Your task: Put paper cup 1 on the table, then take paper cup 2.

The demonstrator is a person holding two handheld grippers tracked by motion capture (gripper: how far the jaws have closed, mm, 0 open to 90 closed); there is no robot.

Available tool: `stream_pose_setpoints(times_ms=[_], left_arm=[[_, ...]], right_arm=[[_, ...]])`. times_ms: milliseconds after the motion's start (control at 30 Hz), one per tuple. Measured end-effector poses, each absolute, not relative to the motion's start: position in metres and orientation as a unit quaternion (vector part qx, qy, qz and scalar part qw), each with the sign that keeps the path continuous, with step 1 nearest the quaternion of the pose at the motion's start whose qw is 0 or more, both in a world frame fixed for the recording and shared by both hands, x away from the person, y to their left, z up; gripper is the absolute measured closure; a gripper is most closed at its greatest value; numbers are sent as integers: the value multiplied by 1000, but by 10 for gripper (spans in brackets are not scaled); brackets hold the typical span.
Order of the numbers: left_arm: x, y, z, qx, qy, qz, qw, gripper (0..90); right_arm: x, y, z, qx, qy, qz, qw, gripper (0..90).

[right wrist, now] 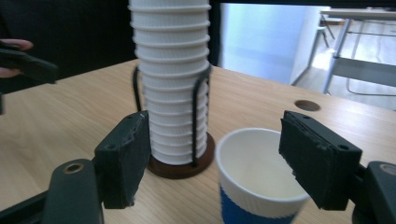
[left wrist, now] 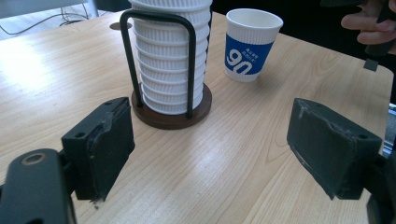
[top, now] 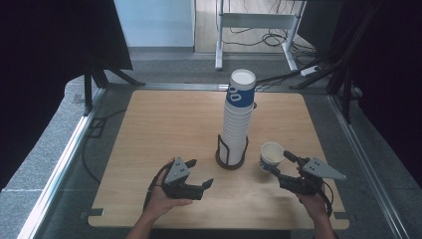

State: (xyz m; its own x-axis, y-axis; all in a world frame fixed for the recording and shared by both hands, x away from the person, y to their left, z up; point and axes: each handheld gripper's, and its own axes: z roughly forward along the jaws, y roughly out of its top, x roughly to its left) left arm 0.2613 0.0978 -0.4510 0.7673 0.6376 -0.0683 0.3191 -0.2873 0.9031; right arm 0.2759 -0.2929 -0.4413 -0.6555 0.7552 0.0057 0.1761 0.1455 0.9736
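Pale wooden table (top: 164, 129), square, with a round hole near the far edge. Black wire holder on a dark round base (left wrist: 171, 116) at centre, loaded with a tall stack of white ribbed paper cups (top: 236, 127), topmost one banded blue. Single paper cup (top: 271, 154) (white rim, blue band with white numerals) upright on the table just right of the holder, mouth up. Right gripper (top: 281, 165) at the near right, jaws spread wide either side of that cup's rim, pads not pressing on it in the right gripper view; cup (right wrist: 256, 179) sits between them, nearer the right-hand pad (right wrist: 317, 156). Left gripper (top: 199, 174) at the near left, resting low, jaws apart and holding nothing, aimed at the holder.
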Motion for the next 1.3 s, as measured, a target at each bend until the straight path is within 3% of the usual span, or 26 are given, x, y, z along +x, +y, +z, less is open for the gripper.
stream_pose_setpoints(times_ms=[300,833,1300], left_arm=[[266,99,-444,781,301,155,525,150],[299,90,-419,764,296,143,554,155],[326,73,-397,771,279,163,549,144]], right_arm=[[275,-282,-437,303,715,589,224,255],[274,-280,-435,297,721,588,214,252],[275,-273,-438,290,733,581,205,248]])
